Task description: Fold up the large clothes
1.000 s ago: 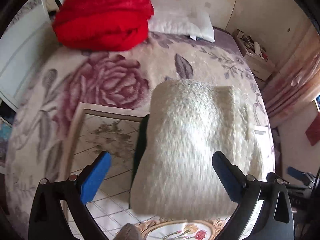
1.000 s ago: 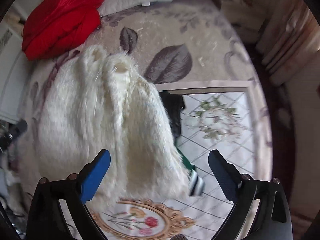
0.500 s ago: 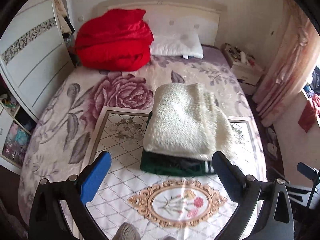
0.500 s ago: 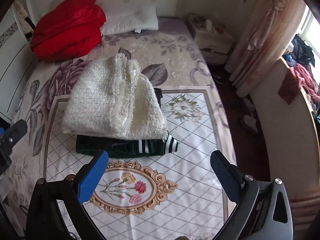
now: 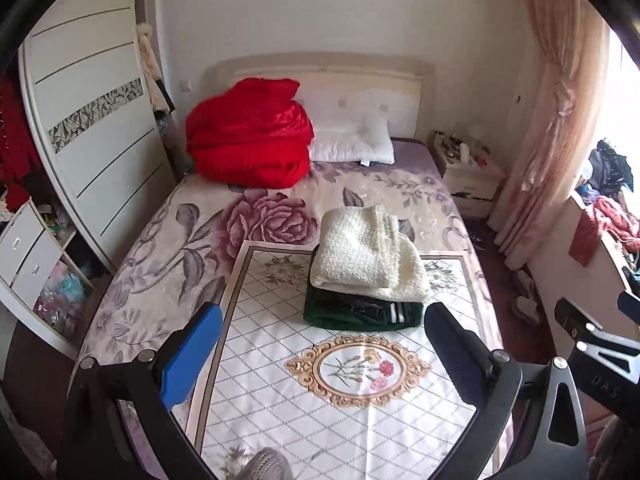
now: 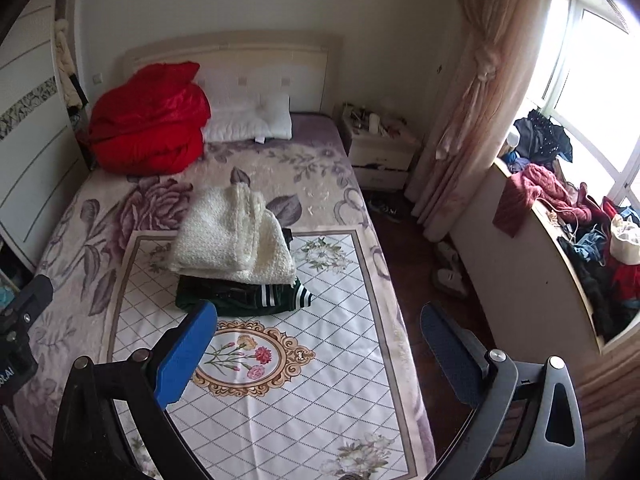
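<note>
Left wrist view: the left tool (image 5: 320,364) hangs above the near end of the bed (image 5: 168,248) with its fingers spread wide and nothing between them. The cream sweater (image 5: 366,254) lies folded on top of a folded dark green garment (image 5: 360,314), the stack resting on the patterned mat (image 5: 340,408). Both pieces look finished, so the folding seems done or close to it. A wardrobe (image 5: 92,128) shows at the left.

Right wrist view: the right tool (image 6: 316,360) is likewise spread and empty, well back from the stack. This side shows the green garment's striped cuff (image 6: 302,294) sticking out, and a heap of unfolded clothes (image 6: 560,200) on the window ledge, possibly work left.
</note>
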Demonstrator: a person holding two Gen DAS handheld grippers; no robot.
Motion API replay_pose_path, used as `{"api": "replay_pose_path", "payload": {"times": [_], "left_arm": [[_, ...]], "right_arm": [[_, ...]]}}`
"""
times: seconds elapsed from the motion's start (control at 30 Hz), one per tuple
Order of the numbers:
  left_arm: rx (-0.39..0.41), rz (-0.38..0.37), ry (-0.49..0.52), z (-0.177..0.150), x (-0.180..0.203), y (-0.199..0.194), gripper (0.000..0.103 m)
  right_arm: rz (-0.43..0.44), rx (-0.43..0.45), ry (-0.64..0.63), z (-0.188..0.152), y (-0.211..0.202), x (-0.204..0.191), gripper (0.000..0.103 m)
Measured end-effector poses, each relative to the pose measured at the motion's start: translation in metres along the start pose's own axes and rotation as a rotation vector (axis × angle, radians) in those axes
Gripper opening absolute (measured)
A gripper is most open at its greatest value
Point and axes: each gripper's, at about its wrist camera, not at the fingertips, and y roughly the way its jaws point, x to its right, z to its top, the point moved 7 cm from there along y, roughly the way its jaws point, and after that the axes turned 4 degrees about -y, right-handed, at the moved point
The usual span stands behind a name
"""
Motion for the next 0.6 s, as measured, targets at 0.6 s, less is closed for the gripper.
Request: {"api": "replay_pose_path", "payload": {"times": [0.6], "left_arm": [[0.139, -0.007, -0.019, -0.015, 0.002, -0.139, 0.103]], "right_arm": [[0.032, 0.209, 0.02, -0.023, -0.219, 0.044, 0.103]]}}
